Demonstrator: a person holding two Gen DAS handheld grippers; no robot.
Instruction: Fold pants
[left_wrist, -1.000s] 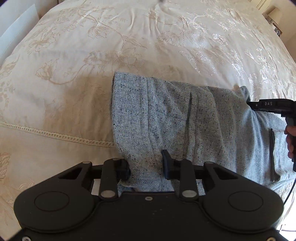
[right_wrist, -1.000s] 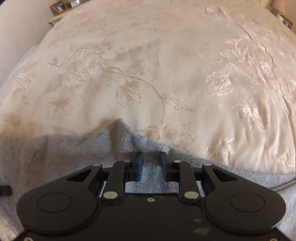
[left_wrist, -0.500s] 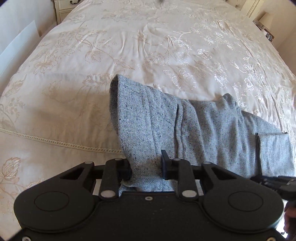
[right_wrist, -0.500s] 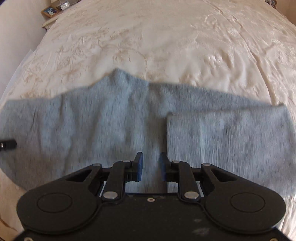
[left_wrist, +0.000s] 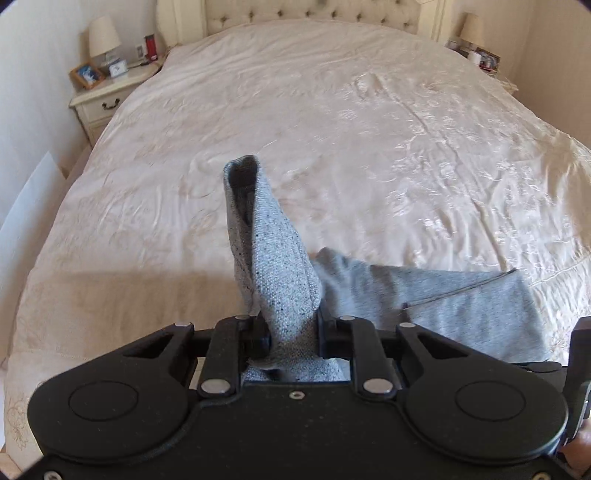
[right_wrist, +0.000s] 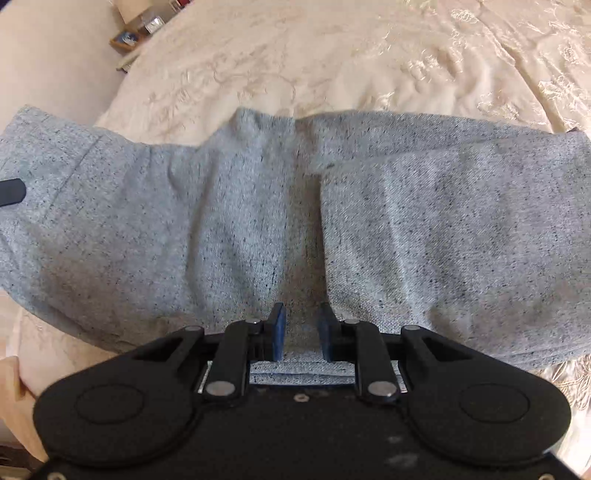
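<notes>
The left hand-held gripper (left_wrist: 291, 338) is raised, its fingers clamped on grey cloth. The right hand-held gripper (right_wrist: 301, 338) points downward, fingers slightly parted with cloth between them.

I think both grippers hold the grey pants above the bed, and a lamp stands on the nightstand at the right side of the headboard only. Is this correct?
Not quite: the left wrist view shows a lamp on the left nightstand too, and another lamp on the right. The rest holds: the left gripper and the right gripper both pinch the grey pants over the bed.

A bed (left_wrist: 369, 140) covered in a cream embroidered bedspread (right_wrist: 332, 55) is flanked by a nightstand (left_wrist: 99, 103) bearing a lamp (left_wrist: 103, 37).
</notes>
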